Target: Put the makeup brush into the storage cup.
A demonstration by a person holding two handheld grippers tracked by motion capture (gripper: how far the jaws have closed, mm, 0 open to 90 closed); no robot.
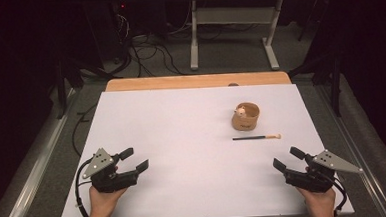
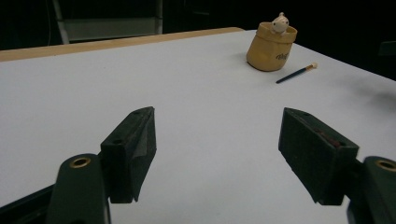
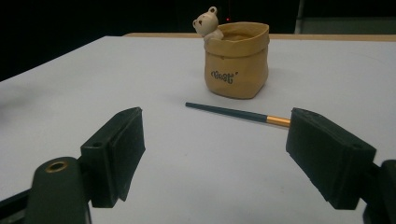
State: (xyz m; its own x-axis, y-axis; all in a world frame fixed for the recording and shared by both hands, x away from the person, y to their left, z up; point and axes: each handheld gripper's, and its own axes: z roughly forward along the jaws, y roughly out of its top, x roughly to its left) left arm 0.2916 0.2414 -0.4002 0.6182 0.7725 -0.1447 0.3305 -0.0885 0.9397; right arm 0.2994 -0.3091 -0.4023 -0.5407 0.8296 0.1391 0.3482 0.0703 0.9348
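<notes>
Your left gripper [image 1: 132, 160] sits at the near left corner of the white table [image 1: 182, 139], held in your left hand [image 1: 103, 201], with its grey three-cornered plate [image 1: 98, 162] on top. Its jaws stand wide apart with nothing between them, pointing toward the middle of the table. From the left gripper view you see the same gap over bare white surface, and far off, up and to the right, the tan pot and the brush beside it.

Moving right across the table, the middle is plain white board, with a strip of wooden edge [image 1: 197, 81] showing along the far side.

Right of centre stands a small tan bag-shaped pot [image 1: 245, 116], upright, with a little pale bear figure [image 1: 240, 111] perched at its rim. In the right gripper view the pot [image 3: 236, 59] carries dark lettering on its front, too small for you to read with confidence, and the bear [image 3: 206, 23] leans over the left part of the rim.

Just in front of the pot, apart from it, a thin paintbrush [image 1: 256, 137] lies flat on the table, dark handle to the left and pale tip to the right. In the right gripper view the paintbrush [image 3: 229, 112] has a gold ferrule that runs behind the right-hand jaw.

Your right gripper [image 1: 288, 158] rests at the near right corner in your right hand [image 1: 320, 202], jaws spread wide and empty, aimed at the brush and pot, well short of both.
</notes>
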